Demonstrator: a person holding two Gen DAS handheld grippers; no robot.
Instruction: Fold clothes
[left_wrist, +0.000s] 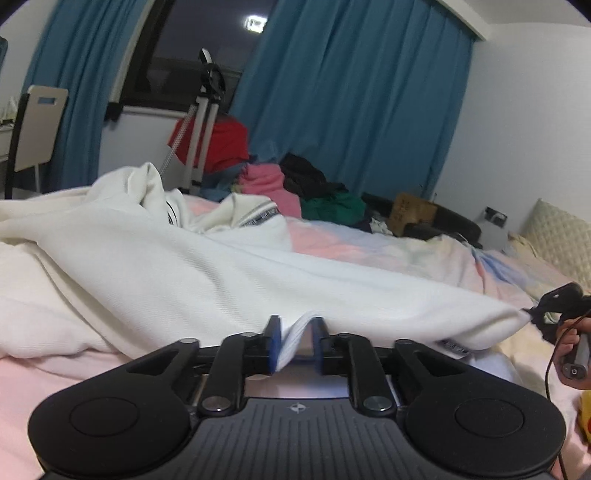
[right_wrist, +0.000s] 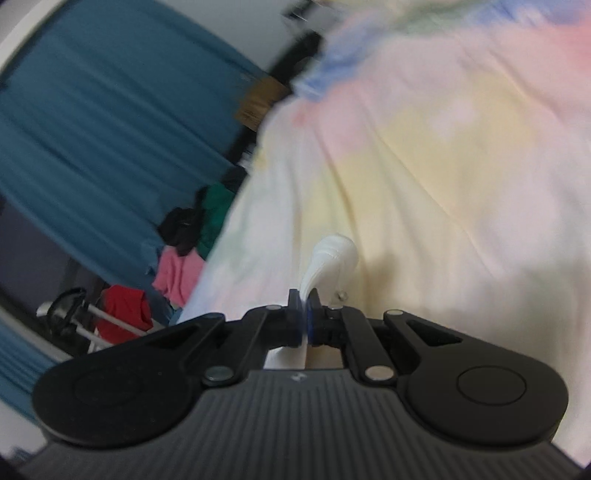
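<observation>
On the bed (left_wrist: 388, 243), the white garment (left_wrist: 207, 266) lay stretched; I had my left tool (left_wrist: 295, 341) clamped on its ribbed hem and my right tool (right_wrist: 304, 314) clamped on a corner. I judged it soft, light, saggy, best held by edges

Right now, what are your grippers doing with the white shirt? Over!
Left gripper shut on white shirt hem. Right gripper shut on its corner. Shirt stretched over the bed. Nothing in the way.
</observation>
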